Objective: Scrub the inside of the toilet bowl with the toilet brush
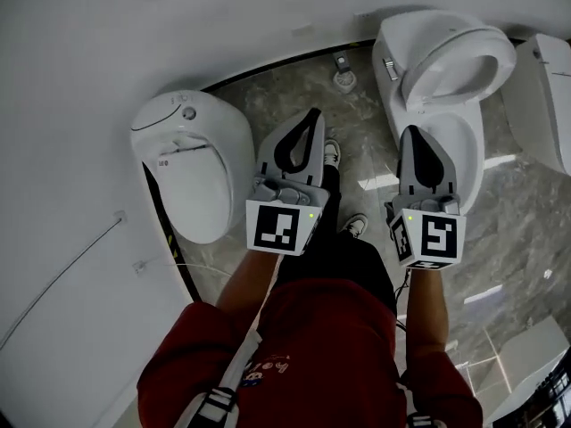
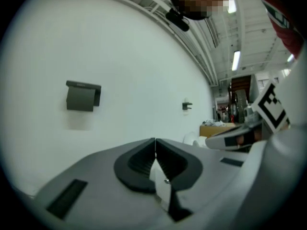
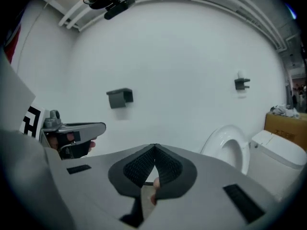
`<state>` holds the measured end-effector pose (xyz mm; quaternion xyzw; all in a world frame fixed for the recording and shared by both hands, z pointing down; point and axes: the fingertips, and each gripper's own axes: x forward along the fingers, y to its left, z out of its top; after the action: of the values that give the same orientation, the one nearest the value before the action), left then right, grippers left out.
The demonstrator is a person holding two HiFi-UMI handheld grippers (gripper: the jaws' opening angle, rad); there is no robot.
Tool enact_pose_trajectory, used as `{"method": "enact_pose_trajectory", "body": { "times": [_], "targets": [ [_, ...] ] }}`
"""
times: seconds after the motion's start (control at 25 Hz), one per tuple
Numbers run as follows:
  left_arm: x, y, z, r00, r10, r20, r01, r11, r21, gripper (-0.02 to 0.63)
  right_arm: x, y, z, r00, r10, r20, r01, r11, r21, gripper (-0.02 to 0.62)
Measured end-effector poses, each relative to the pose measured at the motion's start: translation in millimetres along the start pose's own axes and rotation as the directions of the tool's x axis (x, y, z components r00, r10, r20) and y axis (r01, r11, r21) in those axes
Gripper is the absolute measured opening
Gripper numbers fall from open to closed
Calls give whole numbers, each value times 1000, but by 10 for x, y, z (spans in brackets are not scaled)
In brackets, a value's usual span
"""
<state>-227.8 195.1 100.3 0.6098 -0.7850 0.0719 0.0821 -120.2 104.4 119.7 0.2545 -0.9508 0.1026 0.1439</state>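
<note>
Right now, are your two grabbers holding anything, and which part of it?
Nothing is held. The left gripper and the right gripper both have their jaws shut together, with nothing between them.

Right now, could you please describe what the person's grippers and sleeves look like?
Both the left gripper and right gripper have pale grey tapering shells with black ribbed pads, a white cube of black square markers and a green light. The person wears red short sleeves.
</note>
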Motion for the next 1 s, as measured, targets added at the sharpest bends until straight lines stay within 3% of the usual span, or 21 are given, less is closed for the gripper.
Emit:
{"method": "enact_pose_trajectory", "body": {
  "times": [0.24,0.4,0.6,0.8,0.88,1.0],
  "targets": [
    [1131,868,-1157,999,28,44,-29,999,34,-2,1779,-133,-1180,987,-11,-162,15,1000,21,-1],
    [1612,1113,-1998,1000,30,-6,-30,999,16,-2,2704,-173,-2180,942,39,-332,-39,999,6,13],
    [1880,1309,-2706,997,31,-64,-32,999,-6,-2,3624,-182,-3284,833,103,-544,-129,992,-9,153],
    [1969,1537,-3125,991,78,-108,-84,995,-56,-2,4232,-309,-3885,703,58,-709,-152,986,-70,196],
    [1994,1602,-3198,989,88,-121,-98,992,-75,-2,4399,-388,-4111,634,50,-772,-145,988,-55,201],
    [2059,1678,-3231,988,96,-124,-106,991,-79,-2,4551,-451,-4424,503,55,-862,-131,991,-13,210]
  ]
}}
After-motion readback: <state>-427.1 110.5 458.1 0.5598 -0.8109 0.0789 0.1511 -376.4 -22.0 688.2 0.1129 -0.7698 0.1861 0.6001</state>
